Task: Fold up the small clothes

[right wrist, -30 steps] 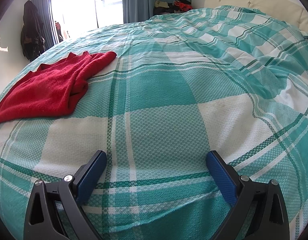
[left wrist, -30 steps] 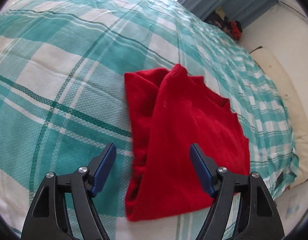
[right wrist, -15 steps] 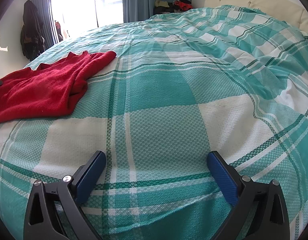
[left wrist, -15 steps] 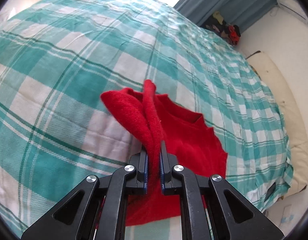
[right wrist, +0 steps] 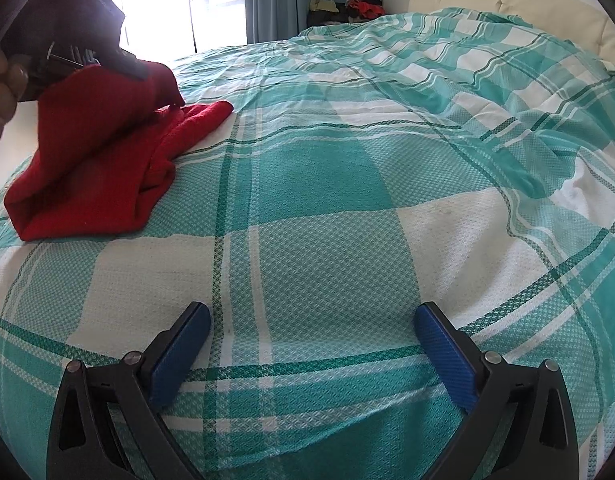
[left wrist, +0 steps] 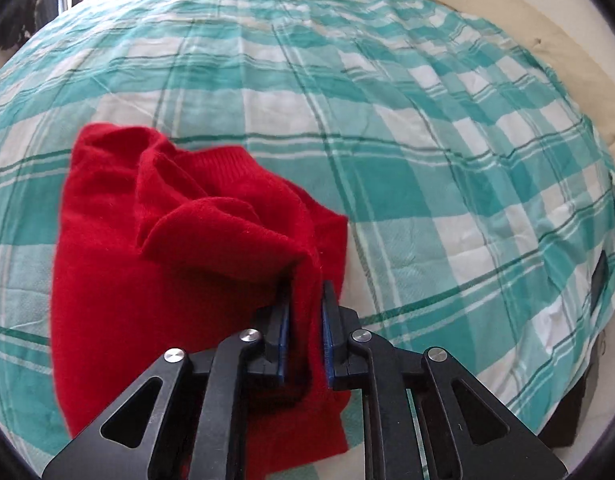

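Presently: red sweater (left wrist: 155,280), soft, light knit on bed (left wrist: 427,200); left hand-held gripper (left wrist: 305,304) opening around raised fold; regrip ribbed hem.

We are seeing the checked bedspread (right wrist: 327,240) lying bare ahead of the right gripper (right wrist: 311,344); the bunched red sweater (right wrist: 95,176) is blocking its far left.

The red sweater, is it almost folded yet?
Partly. The red sweater is already doubled over in layers on the checked bedspread. Right now the left hand-held gripper has a bunched fold between its fingers, jaws opening, that fold lifted off the bed. The right hand-held gripper is open over bare bedspread. Still left: laying that fold flat and tidying.
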`<act>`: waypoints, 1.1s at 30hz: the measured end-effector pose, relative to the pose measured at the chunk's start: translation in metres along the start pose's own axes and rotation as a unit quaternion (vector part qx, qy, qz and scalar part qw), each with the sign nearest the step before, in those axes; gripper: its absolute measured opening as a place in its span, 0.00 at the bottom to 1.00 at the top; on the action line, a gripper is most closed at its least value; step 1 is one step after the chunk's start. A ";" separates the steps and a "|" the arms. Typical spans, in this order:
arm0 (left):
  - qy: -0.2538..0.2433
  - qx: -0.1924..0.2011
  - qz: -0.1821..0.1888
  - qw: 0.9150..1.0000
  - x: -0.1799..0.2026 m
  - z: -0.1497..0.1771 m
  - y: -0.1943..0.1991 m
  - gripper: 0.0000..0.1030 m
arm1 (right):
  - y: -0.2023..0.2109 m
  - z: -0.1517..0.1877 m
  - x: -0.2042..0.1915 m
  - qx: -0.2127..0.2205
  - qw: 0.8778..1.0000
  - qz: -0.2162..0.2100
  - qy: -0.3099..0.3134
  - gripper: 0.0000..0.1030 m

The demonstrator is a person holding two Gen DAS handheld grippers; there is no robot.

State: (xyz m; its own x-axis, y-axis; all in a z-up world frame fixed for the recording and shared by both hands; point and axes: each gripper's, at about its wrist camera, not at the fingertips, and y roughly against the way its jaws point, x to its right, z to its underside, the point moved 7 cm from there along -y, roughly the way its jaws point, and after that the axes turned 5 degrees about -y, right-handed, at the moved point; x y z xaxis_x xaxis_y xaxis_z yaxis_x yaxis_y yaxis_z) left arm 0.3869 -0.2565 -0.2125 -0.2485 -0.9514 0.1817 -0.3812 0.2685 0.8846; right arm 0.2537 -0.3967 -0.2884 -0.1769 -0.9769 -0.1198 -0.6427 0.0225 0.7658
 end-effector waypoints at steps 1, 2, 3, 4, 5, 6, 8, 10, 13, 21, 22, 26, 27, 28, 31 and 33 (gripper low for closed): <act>-0.012 -0.011 -0.016 1.000 0.004 0.008 -0.008 0.27 | 0.000 0.000 0.000 -0.001 1.000 0.000 0.000 0.98; -0.022 -0.005 -0.021 1.000 0.009 0.013 -0.006 0.33 | 0.000 0.000 0.000 -0.001 1.000 0.000 0.000 0.98; -0.024 0.005 -0.011 1.000 0.013 0.015 0.004 0.47 | -0.001 0.000 0.000 -0.001 1.000 0.000 0.000 0.98; -0.022 0.015 0.018 0.999 0.017 0.017 0.018 0.56 | -0.001 0.000 0.000 -0.001 1.000 -0.001 0.000 0.98; -0.016 0.028 0.055 0.998 0.020 0.019 0.036 0.68 | -0.001 0.000 0.000 -0.001 1.000 -0.001 -0.001 0.98; -0.009 0.044 0.089 0.995 0.018 0.022 0.058 0.73 | -0.001 0.000 0.000 -0.001 1.000 -0.001 -0.001 0.98; 0.006 0.086 0.126 0.988 0.001 0.029 0.101 0.81 | -0.001 0.000 0.000 -0.001 1.000 0.000 0.000 0.98; 0.031 0.132 0.102 0.986 -0.039 0.035 0.133 0.86 | -0.001 0.000 0.000 -0.001 1.000 0.000 0.001 0.99; 0.091 0.155 0.017 0.984 -0.115 0.033 0.149 0.83 | 0.000 0.000 -0.001 -0.001 1.000 0.001 0.001 0.99; -0.008 0.053 -0.043 0.998 -0.120 0.045 0.067 0.68 | 0.002 0.000 -0.002 0.006 1.000 0.006 0.002 0.99; -0.034 0.024 -0.057 0.998 -0.119 0.061 0.052 0.64 | 0.003 0.000 -0.001 0.001 1.000 0.004 0.002 0.99; -0.052 0.034 -0.057 0.996 -0.120 0.089 0.048 0.61 | 0.024 -0.010 0.000 -0.042 0.999 0.007 0.009 0.97; -0.047 0.033 -0.052 0.997 -0.121 0.089 0.049 0.61 | 0.036 -0.018 -0.001 -0.030 1.000 -0.005 0.000 0.96; -0.045 0.032 -0.050 0.997 -0.121 0.089 0.050 0.61 | 0.049 -0.029 -0.005 -0.011 0.999 -0.032 -0.015 0.96; -0.046 0.030 -0.048 0.997 -0.121 0.088 0.052 0.61 | 0.067 -0.067 -0.034 0.002 0.987 -0.147 -0.059 0.95; -0.050 0.030 -0.050 0.997 -0.121 0.088 0.052 0.61 | 0.064 -0.091 -0.065 -0.011 0.974 -0.217 -0.065 0.85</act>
State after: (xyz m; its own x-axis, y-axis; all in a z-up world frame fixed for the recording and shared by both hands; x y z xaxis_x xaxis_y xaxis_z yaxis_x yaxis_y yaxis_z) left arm 0.3185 -0.1143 -0.2259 -0.2930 -0.9549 0.0474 -0.4604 0.1844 0.8684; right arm 0.2924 -0.3516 -0.1743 0.0149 -0.8583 -0.5130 -0.6626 -0.3927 0.6377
